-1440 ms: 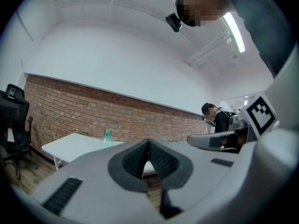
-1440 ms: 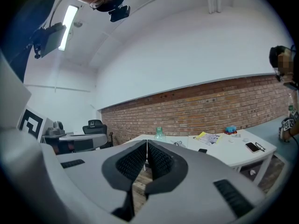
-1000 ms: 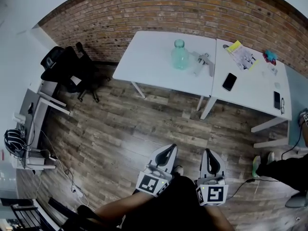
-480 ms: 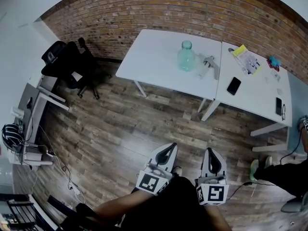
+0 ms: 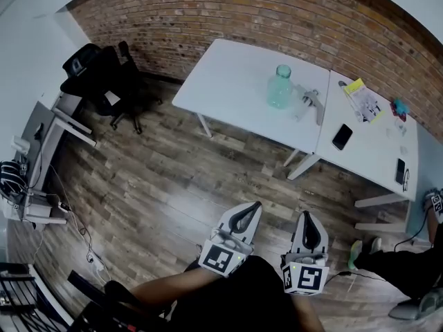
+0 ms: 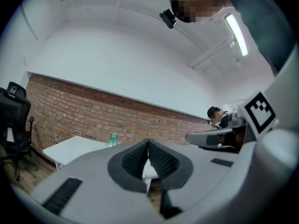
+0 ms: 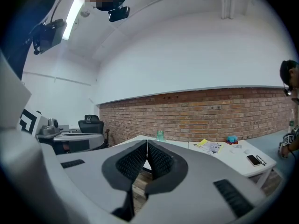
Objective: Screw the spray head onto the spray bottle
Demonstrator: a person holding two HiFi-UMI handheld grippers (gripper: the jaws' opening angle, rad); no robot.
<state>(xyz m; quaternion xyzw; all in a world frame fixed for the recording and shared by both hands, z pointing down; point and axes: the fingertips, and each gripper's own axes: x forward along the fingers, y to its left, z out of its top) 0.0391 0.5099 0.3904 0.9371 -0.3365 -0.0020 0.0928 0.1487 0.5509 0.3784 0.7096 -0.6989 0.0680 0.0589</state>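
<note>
1. The pale green, see-through plastic spray bottle (image 5: 279,88) stands upright on the white table (image 5: 228,81) in the upper middle of the head view, with its neck open.
2. The grey plastic spray head (image 5: 313,102) lies on its side just to the right of the bottle, apart from it.
3. The left gripper (image 5: 250,211) and the right gripper (image 5: 306,217) sit at the bottom centre of the frame, over the wooden floor and well apart from the table. In each gripper view the ribbed pads are pressed together with nothing between them.
4. The bottle looks light, smooth and thin-walled. It would probably slip or dent under a hard pinch, so the wide body just under the shoulder seems the safest hold.
5. The spray head looks stiff and awkwardly shaped. Its solid upper body looks like the best grip, since that leaves the threaded collar free to meet the neck and turn.
6. Whether the bottle holds liquid cannot be told from here.
</note>
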